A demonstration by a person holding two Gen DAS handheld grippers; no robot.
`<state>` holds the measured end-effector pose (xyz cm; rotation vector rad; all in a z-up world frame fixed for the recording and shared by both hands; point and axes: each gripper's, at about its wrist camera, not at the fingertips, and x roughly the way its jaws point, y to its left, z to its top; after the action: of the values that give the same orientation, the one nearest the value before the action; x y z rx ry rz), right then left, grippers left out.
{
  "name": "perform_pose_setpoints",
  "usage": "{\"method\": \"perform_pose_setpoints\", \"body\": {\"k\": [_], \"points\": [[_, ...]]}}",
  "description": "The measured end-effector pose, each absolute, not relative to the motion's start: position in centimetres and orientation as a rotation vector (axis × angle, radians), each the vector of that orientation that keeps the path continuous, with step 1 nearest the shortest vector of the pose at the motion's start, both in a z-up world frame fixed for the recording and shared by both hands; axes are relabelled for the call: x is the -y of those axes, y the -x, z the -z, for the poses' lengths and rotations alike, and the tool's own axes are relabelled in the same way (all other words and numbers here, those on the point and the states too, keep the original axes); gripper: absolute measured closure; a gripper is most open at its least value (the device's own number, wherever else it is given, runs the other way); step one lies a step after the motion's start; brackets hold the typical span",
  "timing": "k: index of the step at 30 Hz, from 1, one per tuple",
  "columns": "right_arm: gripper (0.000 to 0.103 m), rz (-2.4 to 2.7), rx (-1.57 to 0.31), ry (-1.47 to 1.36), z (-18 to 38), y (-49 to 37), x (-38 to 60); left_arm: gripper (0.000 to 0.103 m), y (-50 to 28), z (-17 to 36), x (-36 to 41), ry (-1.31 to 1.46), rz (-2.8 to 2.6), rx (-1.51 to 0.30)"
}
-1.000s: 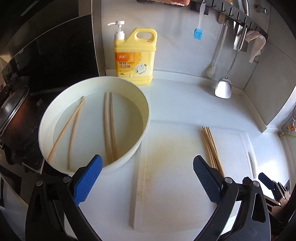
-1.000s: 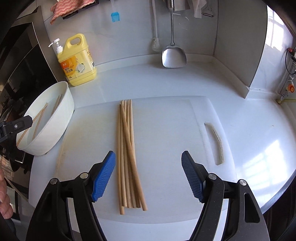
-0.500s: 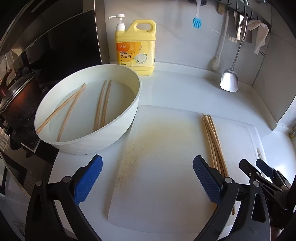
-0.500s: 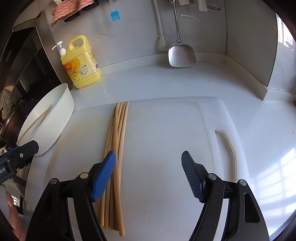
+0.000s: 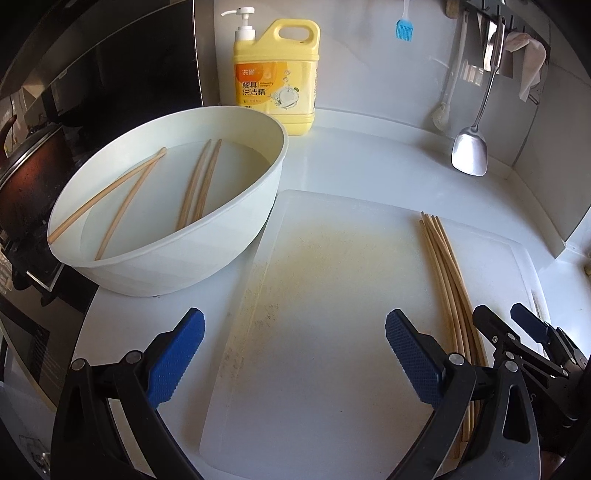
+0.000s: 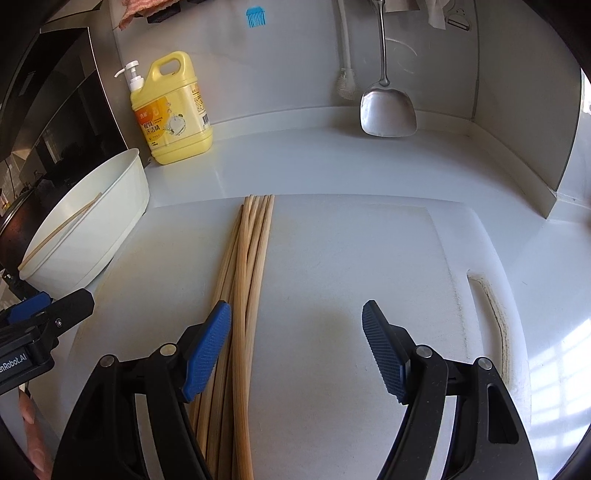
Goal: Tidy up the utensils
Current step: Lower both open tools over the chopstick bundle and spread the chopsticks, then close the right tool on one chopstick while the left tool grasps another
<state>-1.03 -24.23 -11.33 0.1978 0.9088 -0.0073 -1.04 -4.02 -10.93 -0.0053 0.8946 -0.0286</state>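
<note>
Several wooden chopsticks (image 5: 445, 266) lie bundled on the white cutting board (image 5: 332, 295); the right wrist view shows the bundle (image 6: 251, 258) too. Several more chopsticks (image 5: 195, 188) lie in the white bowl (image 5: 229, 243) of water at the left. My left gripper (image 5: 293, 360) is open and empty above the board's near left part. My right gripper (image 6: 295, 347) is open and empty; its left finger (image 6: 207, 350) hovers over the bundle's near end. The right gripper also shows in the left wrist view (image 5: 517, 332).
A yellow dish soap jug (image 5: 277, 81) stands against the back wall. A steel spatula (image 5: 471, 151), a white brush (image 5: 443, 114) and a blue brush (image 5: 403, 29) hang on the wall. A dark stove with a pot (image 5: 22, 177) is at far left. The board's handle slot (image 6: 495, 317) is at right.
Both grippers have pulled back and lowered toward the board. The right gripper shifted so the bundle now lies under its left finger. Both stayed open.
</note>
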Motion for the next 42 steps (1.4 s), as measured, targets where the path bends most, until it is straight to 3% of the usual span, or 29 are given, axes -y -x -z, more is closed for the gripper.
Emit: {"method": "perform_pose_setpoints", "body": {"k": [42], "points": [[0.033, 0.066, -0.893, -0.172, 12.4, 2.0, 30.0, 0.006, 0.2, 14.4, 12.2, -0.060, 0.136, -0.952]]}}
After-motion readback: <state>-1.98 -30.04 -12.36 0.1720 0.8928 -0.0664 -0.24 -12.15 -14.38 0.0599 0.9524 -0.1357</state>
